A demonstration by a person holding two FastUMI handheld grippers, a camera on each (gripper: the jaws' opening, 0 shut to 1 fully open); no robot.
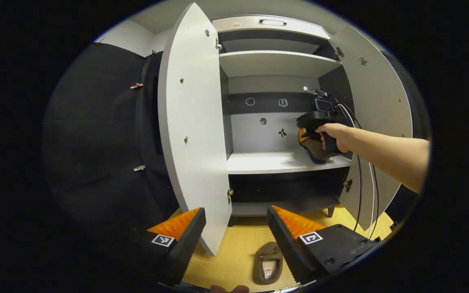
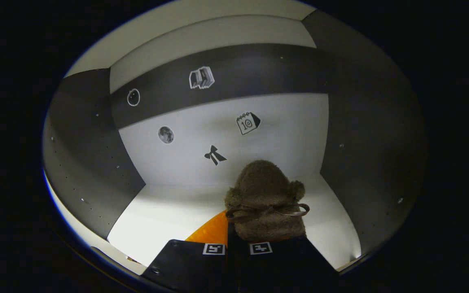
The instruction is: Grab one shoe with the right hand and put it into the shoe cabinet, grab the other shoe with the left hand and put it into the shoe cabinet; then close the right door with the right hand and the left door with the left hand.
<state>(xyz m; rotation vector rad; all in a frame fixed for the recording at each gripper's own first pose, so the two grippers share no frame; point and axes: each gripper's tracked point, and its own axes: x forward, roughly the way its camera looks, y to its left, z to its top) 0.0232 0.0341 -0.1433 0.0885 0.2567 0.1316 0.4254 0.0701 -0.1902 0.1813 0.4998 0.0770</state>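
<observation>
Fingers of the right gripper (image 2: 236, 244) clamp a brown slipper (image 2: 265, 199) over the cabinet shelf (image 2: 169, 211) for release, while the left gripper (image 1: 236, 232) waits wide open and empty above its mate (image 1: 268, 262).

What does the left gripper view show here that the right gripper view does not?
Left gripper view alone: both open cabinet doors, the second shoe on the floor between its open hand-held gripper, and the hand holding the other gripper.

Right gripper view alone: the bow on the held shoe, seen close, and a calendar sticker.

Both: the cabinet shelf and the brown shoe the right hand-held gripper is holding over it.
</observation>
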